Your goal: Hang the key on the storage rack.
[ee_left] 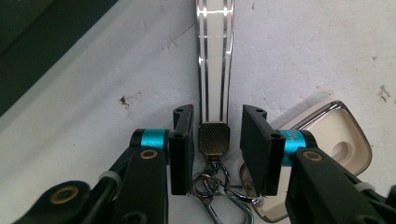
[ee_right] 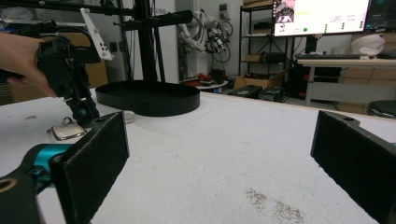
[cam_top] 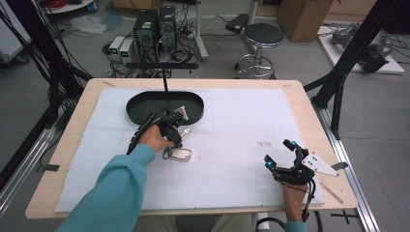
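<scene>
Two tongs (ee_left: 211, 149) pads flanking key fob strap (ee_left: 214, 70)

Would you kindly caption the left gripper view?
Left claw straddling a key strap beside a white key fob.

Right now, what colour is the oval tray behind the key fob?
Black, clearest in the high view: shallow oval tray.
</scene>
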`<state>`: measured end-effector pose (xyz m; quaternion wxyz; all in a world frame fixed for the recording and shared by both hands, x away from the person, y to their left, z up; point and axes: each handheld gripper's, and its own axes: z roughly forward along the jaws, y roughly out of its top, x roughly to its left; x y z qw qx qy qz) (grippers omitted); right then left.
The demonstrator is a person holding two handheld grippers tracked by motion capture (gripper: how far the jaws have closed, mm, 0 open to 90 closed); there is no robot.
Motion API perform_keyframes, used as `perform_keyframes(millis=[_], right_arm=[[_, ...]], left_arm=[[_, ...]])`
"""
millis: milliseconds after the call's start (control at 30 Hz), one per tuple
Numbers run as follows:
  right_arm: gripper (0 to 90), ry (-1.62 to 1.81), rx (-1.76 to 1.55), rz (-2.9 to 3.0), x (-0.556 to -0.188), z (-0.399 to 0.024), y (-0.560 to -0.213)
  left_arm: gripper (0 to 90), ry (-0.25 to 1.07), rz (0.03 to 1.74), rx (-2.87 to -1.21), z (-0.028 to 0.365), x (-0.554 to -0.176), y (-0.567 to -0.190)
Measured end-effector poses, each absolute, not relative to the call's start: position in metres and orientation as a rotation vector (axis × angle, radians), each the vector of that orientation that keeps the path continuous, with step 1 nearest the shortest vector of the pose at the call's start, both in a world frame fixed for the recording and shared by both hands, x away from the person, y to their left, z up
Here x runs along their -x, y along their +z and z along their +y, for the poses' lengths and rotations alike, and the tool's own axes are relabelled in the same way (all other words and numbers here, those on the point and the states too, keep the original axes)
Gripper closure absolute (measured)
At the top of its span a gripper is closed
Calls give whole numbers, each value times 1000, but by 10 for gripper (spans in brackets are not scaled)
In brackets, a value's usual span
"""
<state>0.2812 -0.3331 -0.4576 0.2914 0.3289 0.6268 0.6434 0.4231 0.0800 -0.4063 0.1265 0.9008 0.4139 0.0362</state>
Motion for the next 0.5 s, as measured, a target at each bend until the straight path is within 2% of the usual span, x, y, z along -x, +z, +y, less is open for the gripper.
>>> perform_keyframes(millis=[233, 500], right_arm=[[36, 1715, -875, 1672, -281, -333, -458], [36, 1716, -877, 1674, -281, -333, -458]], left_arm=[[725, 127, 1196, -2660, 78, -424, -409], [740, 147, 1186, -2654, 77, -422, -409]])
